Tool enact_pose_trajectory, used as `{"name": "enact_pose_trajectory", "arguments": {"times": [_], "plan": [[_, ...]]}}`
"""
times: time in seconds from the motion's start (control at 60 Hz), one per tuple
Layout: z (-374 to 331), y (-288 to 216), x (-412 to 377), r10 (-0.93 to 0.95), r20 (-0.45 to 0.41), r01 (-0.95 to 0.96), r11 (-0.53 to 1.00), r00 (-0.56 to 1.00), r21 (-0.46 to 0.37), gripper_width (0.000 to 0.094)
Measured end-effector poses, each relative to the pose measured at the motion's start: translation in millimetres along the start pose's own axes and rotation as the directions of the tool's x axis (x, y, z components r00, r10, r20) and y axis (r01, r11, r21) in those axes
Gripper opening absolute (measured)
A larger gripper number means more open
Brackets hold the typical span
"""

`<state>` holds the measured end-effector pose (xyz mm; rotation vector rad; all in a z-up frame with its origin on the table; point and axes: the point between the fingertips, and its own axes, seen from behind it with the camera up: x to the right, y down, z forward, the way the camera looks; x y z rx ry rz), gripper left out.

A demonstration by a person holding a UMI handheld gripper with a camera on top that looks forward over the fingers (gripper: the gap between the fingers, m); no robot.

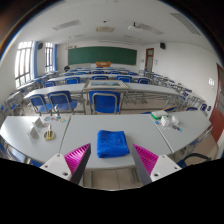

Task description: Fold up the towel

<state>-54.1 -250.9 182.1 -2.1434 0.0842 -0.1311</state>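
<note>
A classroom is seen from the gripper (113, 160), which is held above a pale grey table (30, 130). The two fingers are spread apart, with nothing gripped; the magenta pads (79, 159) on their inner faces are shown slanting toward each other. A blue towel (112, 143) is laid flat on the table just ahead of the fingers and centred on the gap between them. It is seen already folded into a compact, roughly square shape, and is touched by neither finger.

To the left of the towel, well apart from it, a group of small items (45, 128) is placed on the table; their kind cannot be told. To the right, some pale objects (168, 121) are set near the table's far edge.

Beyond the table, blue chairs (105, 100) are drawn up against it, and further rows of desks and blue chairs are ranged behind them. A green chalkboard (101, 57) is mounted on the far wall, windows (24, 62) are shown along the left wall, and a door (150, 58) is set to the right of the chalkboard.
</note>
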Motion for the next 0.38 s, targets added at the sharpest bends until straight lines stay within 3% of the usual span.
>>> {"name": "enact_pose_trajectory", "arguments": {"times": [0.2, 0.383], "plan": [[-97.5, 13.0, -37.3, -0.036, 0.002, 0.036, 0.999, 0.999, 0.023, 0.0851], [-145.3, 24.4, -45.5, -0.049, -0.005, 0.049, 0.998, 0.999, 0.032, 0.0855]]}}
